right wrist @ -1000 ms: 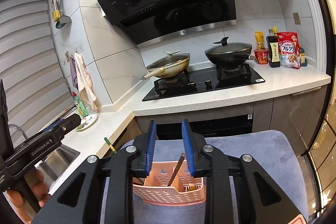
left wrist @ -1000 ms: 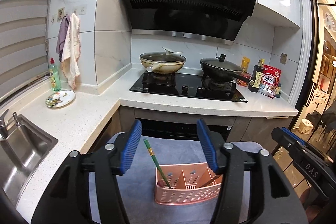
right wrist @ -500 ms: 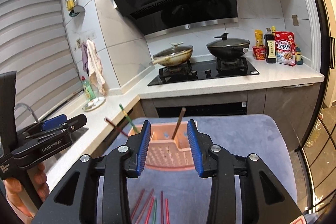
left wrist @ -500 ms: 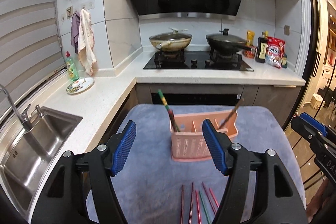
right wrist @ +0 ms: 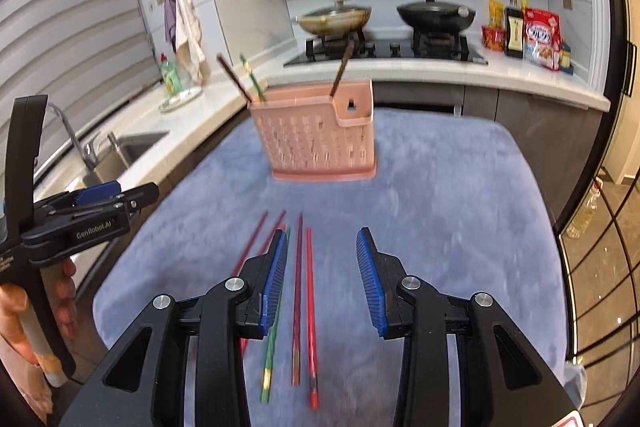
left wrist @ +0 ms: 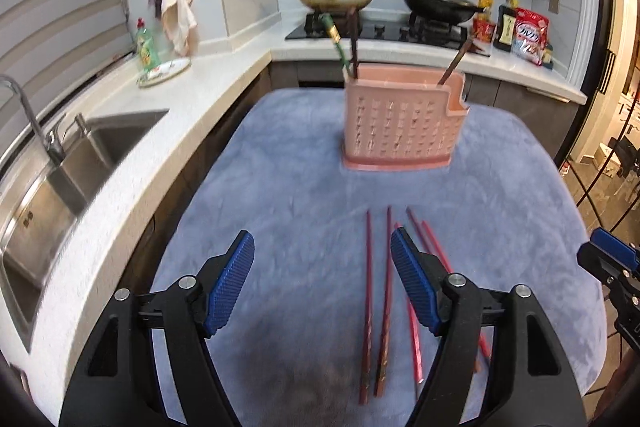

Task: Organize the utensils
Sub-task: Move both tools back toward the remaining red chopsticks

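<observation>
On the near part of the blue mat (left wrist: 280, 187), loose chopsticks (right wrist: 297, 291) are laid side by side, and the pink holder (left wrist: 400, 123) with three chopsticks upright in it is seen farther back. The left gripper (left wrist: 322, 287) is held above the mat with its jaws opening and nothing gripped, two chopsticks lying below the gap. The right gripper (right wrist: 322, 279) is parted and empty over two more, with the counter (left wrist: 120, 155) and sink (left wrist: 60, 179) to the left.

Your left gripper (left wrist: 322, 283) tilts downward, its jaws opening with nothing between the blue fingers (left wrist: 230, 287). Your right gripper (right wrist: 322, 279) tilts down likewise, fingers parted and empty (a hand (right wrist: 24, 311) grips the left tool's handle).
</observation>
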Available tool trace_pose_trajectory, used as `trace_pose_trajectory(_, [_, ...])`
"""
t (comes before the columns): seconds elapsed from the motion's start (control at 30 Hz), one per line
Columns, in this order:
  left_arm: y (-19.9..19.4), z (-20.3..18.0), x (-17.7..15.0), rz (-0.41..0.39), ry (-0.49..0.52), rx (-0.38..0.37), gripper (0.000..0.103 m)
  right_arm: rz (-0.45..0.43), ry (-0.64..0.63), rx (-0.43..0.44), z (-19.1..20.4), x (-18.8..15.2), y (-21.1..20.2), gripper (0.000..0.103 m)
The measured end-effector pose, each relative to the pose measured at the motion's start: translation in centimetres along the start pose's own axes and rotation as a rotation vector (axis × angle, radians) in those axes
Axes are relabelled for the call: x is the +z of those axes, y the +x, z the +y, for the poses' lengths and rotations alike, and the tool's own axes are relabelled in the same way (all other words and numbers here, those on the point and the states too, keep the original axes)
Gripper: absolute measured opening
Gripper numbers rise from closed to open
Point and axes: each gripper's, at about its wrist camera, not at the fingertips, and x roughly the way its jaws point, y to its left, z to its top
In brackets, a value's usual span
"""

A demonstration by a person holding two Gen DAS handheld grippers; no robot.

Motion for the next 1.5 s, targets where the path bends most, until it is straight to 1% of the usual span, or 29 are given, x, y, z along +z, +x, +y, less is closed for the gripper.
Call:
trace_pose_trajectory(0.07, [0.6,0.4,-1.6,0.028,-0.011,0.000,0.067,0.042,0.011,-0.002,-0.2,-2.2,0.6,0.035])
trace_pose_trajectory(0.13, [1.3,0.9,-3.3,0.060,-0.030,-0.005,0.067,0.071,0.006,-0.022,-0.1,-3.9,1.1,0.035])
trace_pose_trajectory(0.3, [1.8,1.3,-6.6,0.098,-0.046,-0.005,0.067,0.147,-0.019,-0.045,0.3,-8.0,2.3,0.035])
trace_pose_trajectory(0.4, [2.0,1.4,-8.3,0.113,-0.040,0.006,0.067,0.171,-0.036,-0.045,0.7,-9.6,2.7,0.035])
trace_pose_trajectory(0.53, [2.1,1.6,-9.8,0.130,-0.049,-0.004,0.067,0.199,-0.052,-0.048,1.2,-11.4,3.4,0.035])
trace_pose_trajectory(0.77, [2.2,1.5,-11.8,0.145,-0.042,-0.012,0.068,0.215,-0.055,-0.042,1.4,-12.5,4.6,0.033])
trace_pose_trajectory(0.93, [2.6,1.2,-13.1,0.169,-0.036,-0.025,0.068,0.228,-0.055,-0.055,1.2,-12.7,5.6,0.021])
trace_pose_trajectory(1.0, [2.6,1.1,-13.2,0.172,-0.036,-0.032,0.068,0.232,-0.051,-0.058,0.9,-12.8,5.8,0.018])
trace_pose_trajectory(1.23, [3.1,0.1,-13.2,0.178,-0.024,-0.055,0.068,0.227,-0.043,-0.051,0.7,-12.8,6.1,0.015])
trace_pose_trajectory(1.5, [4.5,-0.3,-13.1,0.201,-0.036,-0.060,0.068,0.228,-0.030,-0.040,0.4,-12.6,6.3,0.013])
